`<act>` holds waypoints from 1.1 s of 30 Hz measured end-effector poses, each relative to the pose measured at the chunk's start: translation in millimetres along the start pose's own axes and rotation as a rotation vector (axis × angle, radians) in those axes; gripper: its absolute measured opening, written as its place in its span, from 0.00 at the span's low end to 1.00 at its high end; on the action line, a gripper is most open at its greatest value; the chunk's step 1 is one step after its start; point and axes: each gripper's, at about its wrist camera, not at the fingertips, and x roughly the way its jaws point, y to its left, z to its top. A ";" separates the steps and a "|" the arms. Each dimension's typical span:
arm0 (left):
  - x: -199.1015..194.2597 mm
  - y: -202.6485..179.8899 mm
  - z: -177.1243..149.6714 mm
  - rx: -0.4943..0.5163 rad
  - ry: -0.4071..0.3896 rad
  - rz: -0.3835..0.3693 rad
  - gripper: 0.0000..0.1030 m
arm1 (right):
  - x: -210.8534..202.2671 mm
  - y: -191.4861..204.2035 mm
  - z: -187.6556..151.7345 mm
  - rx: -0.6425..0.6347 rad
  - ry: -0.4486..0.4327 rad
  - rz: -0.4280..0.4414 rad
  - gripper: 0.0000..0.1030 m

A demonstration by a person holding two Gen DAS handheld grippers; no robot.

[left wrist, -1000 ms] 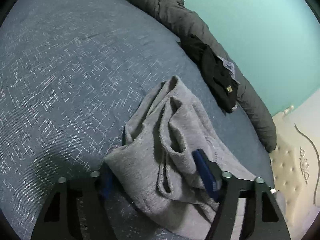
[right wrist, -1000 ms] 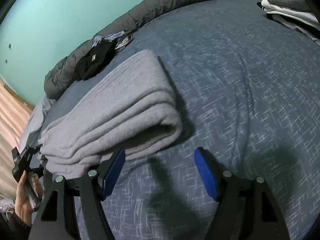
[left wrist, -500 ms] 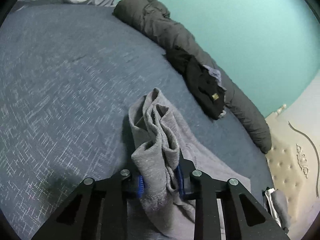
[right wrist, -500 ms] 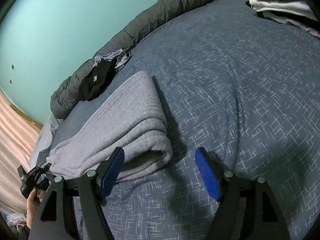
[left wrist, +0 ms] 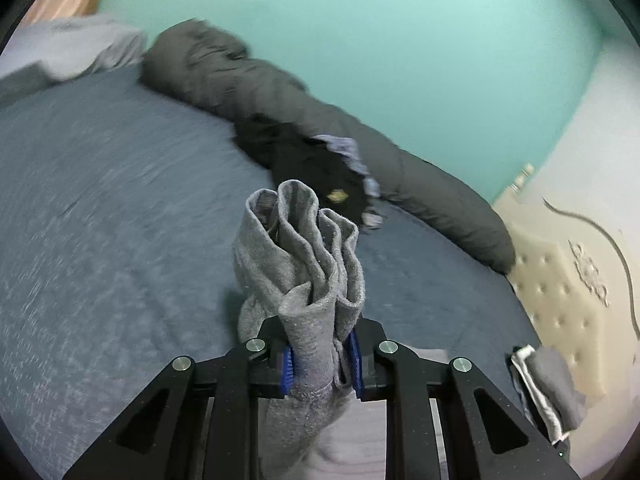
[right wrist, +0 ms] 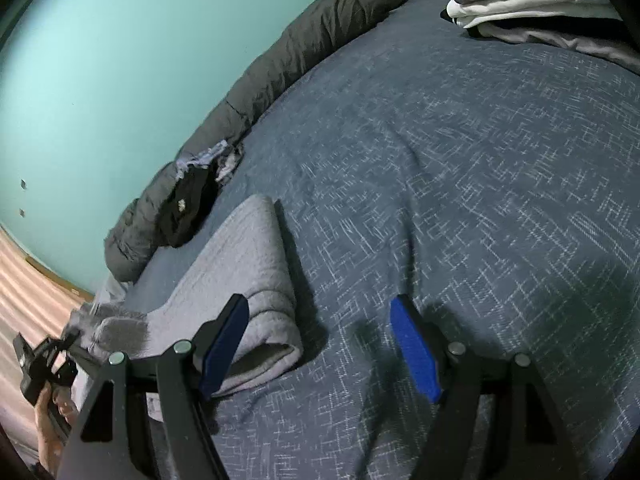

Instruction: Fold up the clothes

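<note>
On a blue patterned bedspread (right wrist: 460, 168) below a teal wall, the left gripper (left wrist: 321, 354) pinches the gray garment's (left wrist: 304, 256) bunched end, apparently to fold it; the right gripper (right wrist: 320, 344) hovers spread at the garment's 3 o'clock edge.

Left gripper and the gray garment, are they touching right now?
Touching. The left wrist view shows the left gripper shut on the gray garment, bunched fabric pinched between both blue pads.
</note>
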 end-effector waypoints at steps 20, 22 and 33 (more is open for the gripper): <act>153.2 -223.9 -181.5 0.466 0.390 -0.056 0.21 | -32.4 -49.5 22.6 0.089 -0.013 0.002 0.72; 157.8 -224.6 -197.6 0.478 0.434 -0.055 0.26 | -30.1 -48.4 21.0 0.086 -0.002 0.006 0.72; 52.8 -180.9 -138.2 0.362 0.274 -0.185 0.67 | -21.8 -27.1 21.9 0.042 0.007 0.037 0.72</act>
